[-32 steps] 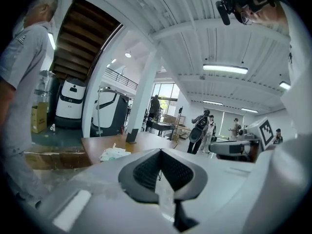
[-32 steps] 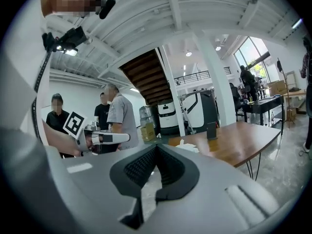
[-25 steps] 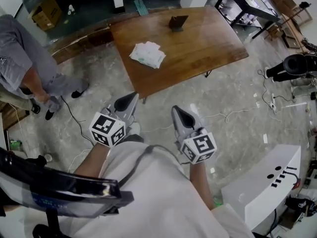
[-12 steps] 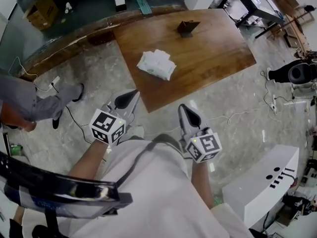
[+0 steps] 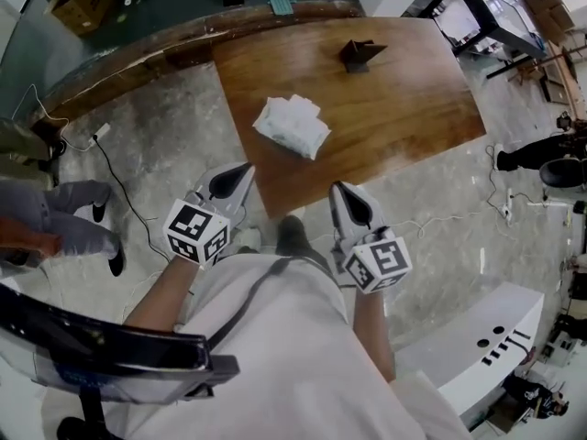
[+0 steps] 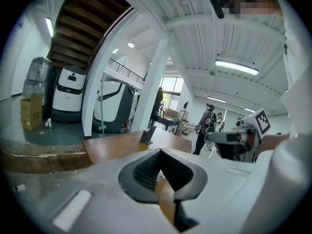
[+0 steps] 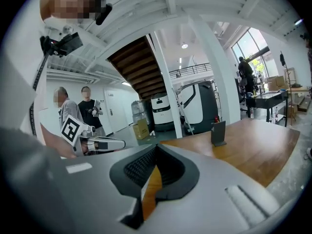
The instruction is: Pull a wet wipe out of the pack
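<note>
A white wet wipe pack (image 5: 292, 126) lies flat on the brown wooden table (image 5: 394, 108), near its front left corner. A small dark stand (image 5: 360, 55) sits farther back on the table. My left gripper (image 5: 244, 170) is held over the floor just short of the table's near corner, shut with nothing in it. To its right, my right gripper (image 5: 340, 189) is level with it, also shut and empty. In the left gripper view the shut jaws (image 6: 160, 152) hide the pack; only the table (image 6: 109, 146) and the stand (image 6: 146, 135) show. The right gripper view has the same closed jaws (image 7: 155, 149).
A person's legs (image 5: 57, 218) are at the left edge, with a cable (image 5: 117, 186) across the marble floor. A white machine (image 5: 491, 337) stands at lower right, a black chair (image 5: 101, 346) at lower left. People (image 6: 203, 128) and white machines (image 6: 68, 92) stand beyond the table.
Both grippers have come closer to the table's near corner, and the pack now lies nearer in the head view. The person at the left has shifted toward the frame's edge.
</note>
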Motion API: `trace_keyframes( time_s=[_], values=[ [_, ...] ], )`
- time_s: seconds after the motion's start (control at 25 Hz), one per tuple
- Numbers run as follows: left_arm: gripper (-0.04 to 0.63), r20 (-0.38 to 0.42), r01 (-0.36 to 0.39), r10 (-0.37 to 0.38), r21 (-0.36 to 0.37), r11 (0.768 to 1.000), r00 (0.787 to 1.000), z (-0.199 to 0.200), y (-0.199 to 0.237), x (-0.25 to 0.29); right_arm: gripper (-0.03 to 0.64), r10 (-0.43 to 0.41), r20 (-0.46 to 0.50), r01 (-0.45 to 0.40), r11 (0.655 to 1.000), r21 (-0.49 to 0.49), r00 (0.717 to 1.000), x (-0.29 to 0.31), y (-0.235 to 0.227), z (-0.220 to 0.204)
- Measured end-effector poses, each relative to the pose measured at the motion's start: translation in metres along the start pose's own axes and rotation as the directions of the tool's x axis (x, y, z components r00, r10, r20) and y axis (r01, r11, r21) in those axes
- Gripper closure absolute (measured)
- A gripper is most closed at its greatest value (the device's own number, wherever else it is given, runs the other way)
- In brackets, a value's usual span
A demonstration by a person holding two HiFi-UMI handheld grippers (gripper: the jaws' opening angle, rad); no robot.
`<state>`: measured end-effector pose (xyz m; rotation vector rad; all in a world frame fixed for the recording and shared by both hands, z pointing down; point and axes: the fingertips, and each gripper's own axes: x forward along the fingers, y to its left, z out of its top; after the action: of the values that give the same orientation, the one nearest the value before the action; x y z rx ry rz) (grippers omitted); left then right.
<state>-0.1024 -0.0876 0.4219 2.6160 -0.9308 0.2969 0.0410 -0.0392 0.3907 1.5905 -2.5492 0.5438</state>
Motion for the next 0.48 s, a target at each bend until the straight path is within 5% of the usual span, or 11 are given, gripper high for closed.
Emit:
trace_keyframes(
  time_s=[0.48],
  values=[
    [0.591, 0.017, -0.179, 0.18, -0.035, 0.983, 0.984, 0.016, 0.022, 0.064, 0.609, 0.254, -0.092, -0.263, 0.96, -0.097, 0.963, 0.075, -0.07, 0.012]
  ],
)
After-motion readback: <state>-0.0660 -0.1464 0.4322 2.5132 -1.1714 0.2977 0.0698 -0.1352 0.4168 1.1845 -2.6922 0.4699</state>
